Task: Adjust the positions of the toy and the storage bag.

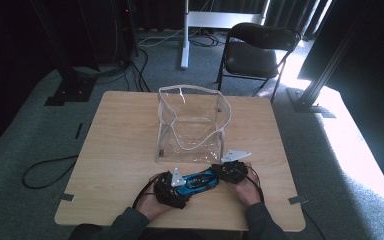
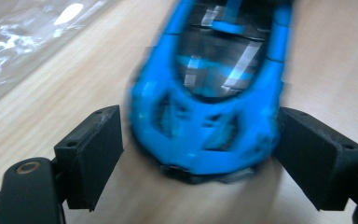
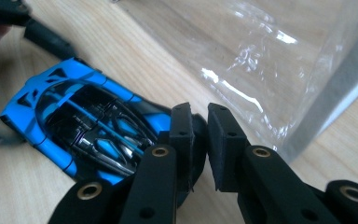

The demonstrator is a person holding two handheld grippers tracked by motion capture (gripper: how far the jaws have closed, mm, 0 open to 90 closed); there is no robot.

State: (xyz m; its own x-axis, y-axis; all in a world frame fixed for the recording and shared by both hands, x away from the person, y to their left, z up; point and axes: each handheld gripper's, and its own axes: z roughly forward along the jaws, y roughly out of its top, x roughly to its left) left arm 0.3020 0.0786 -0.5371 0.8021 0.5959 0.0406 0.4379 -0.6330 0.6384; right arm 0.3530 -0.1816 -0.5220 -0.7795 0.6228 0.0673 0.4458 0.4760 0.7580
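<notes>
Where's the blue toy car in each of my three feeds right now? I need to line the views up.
High view: the blue toy car lies near the table's front edge, between the two grippers.
Left gripper view: centre, blurred, one end between the open jaws.
Right gripper view: left of centre, beside the nearly closed jaws.
Shared landmark: the clear plastic bag, just beyond the car.

A toy car (image 1: 196, 180) lies on the bench (image 1: 115, 150) near the person's edge, between the left gripper (image 1: 172, 186) at its left end and the right gripper (image 1: 226, 172) at its right end. Behind the car, toward mid-bench, stands a plastic bag (image 1: 192, 125). Beyond the bench, on the floor, stands a chair (image 1: 257, 50).
</notes>
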